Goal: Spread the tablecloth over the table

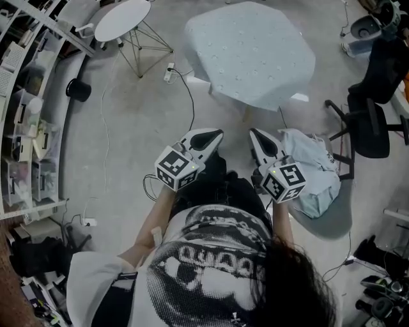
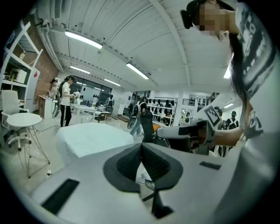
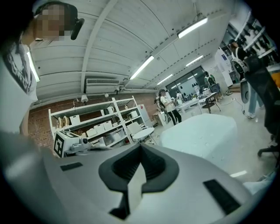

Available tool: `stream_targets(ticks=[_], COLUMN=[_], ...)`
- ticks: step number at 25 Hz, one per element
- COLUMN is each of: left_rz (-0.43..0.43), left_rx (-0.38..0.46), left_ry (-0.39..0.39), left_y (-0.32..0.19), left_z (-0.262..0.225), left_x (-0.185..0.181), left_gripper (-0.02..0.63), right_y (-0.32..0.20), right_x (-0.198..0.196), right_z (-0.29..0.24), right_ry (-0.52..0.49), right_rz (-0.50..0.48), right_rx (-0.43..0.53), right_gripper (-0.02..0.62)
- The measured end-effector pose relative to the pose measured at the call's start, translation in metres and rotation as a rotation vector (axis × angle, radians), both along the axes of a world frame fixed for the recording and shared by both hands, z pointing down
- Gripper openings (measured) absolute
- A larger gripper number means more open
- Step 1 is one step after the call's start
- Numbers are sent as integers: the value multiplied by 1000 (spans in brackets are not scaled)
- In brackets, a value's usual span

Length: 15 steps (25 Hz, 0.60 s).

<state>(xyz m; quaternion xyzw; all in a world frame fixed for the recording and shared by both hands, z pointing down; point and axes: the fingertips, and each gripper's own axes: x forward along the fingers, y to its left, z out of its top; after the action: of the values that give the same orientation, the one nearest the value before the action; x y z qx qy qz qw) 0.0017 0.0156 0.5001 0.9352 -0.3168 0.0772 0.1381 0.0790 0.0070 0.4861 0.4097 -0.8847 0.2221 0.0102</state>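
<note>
Tablecloth [image 1: 255,54]: one, pale blue, draped over the bench [image 1: 299,98], ahead of both grippers and well apart from them.
Jaws: left gripper [image 1: 218,133] and right gripper [image 1: 254,133] both closed, nothing held.
Print: black-and-white square markers on two cubes; no words legible.
Counts: one crumpled pale cloth [image 1: 313,171] beside right gripper; one round side table [image 1: 121,19]; one office chair [image 1: 370,121].
Room: bare floor [image 1: 128,128] between person and bench.
</note>
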Motion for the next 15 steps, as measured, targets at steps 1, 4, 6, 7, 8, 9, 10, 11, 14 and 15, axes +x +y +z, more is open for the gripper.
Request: stream_targets(ticks=[1, 4, 6, 7, 8, 9, 10, 11, 14, 15], left_rz=[1, 6, 13, 17, 20, 22, 23, 21, 7, 4], left_rx=[3, 11, 12, 11, 10, 7, 2, -4, -23, -26], left_ry=[-4, -22, -38, -44, -47, -46, -45, -42, -32, -28], left_y=[1, 1, 2, 2, 3, 3, 3, 3, 3, 3], left_z=[0, -1, -1, -1, -1, -1, -1, -1, -1, -2], left_x=[0, 0, -1, 0, 0, 1, 2, 3, 1, 0], left_gripper=[12, 12, 12, 12, 12, 12, 12, 12, 12, 12], right_y=[0, 1, 1, 1, 1, 1, 0, 0, 0, 0], right_x=[0, -1, -2, -2, -2, -2, -2, -2, -4, -6], right_z=[-1, -3, -3, -3, -3, -3, -3, -3, -4, -5], right_ry=[-1, -2, -11, -18, -25, -30, -34, -36, -45, -46], right_rz=[2, 2, -2, -4, -5, -7, -10, -13, -22, -25], right_rx=[5, 13, 10, 8, 6, 5, 6, 7, 10, 10], right_gripper=[-9, -5, -3, -5, -5, -5, -5, -5, -5, -5])
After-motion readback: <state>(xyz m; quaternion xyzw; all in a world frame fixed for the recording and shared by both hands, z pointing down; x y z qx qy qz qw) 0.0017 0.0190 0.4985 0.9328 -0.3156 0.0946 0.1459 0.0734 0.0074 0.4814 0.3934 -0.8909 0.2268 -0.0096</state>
